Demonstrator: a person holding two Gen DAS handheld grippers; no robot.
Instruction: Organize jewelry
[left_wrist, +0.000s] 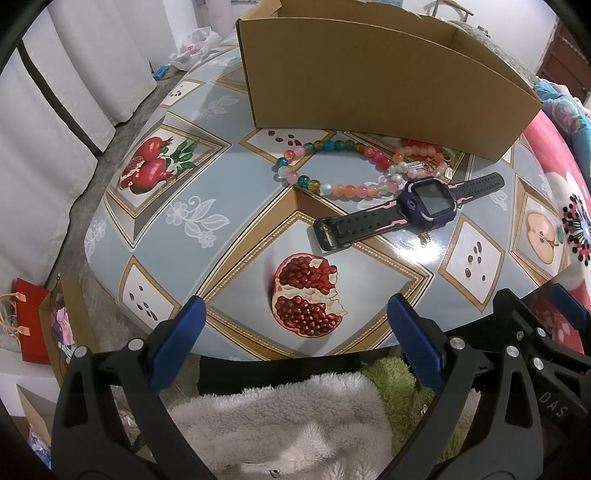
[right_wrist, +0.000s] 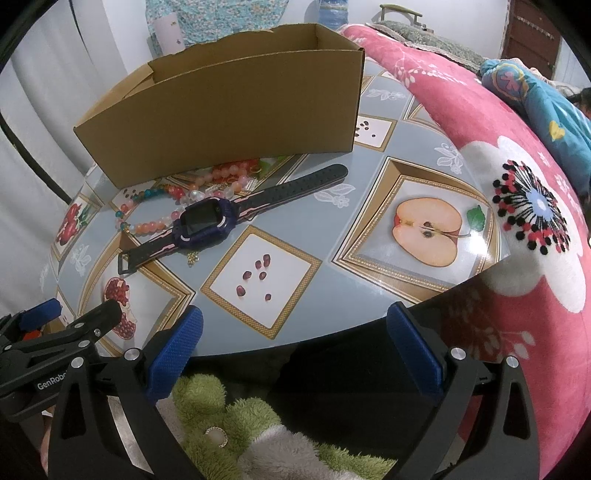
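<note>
The left gripper (left_wrist: 295, 343) and the right gripper (right_wrist: 295, 347) both hang at the near edge of the worktop (right_wrist: 406, 295), jaws wide and holding nothing. A watch (right_wrist: 207, 223) lies flat near the middle. A bead necklace (left_wrist: 332, 170) touches it, just in front of the open cardboard box (left_wrist: 369, 81).

1 cardboard box (left_wrist: 373, 81), 1 watch (left_wrist: 424, 199), 1 long bead strand (left_wrist: 325, 166), 1 pink bead bracelet (left_wrist: 421, 153).
</note>
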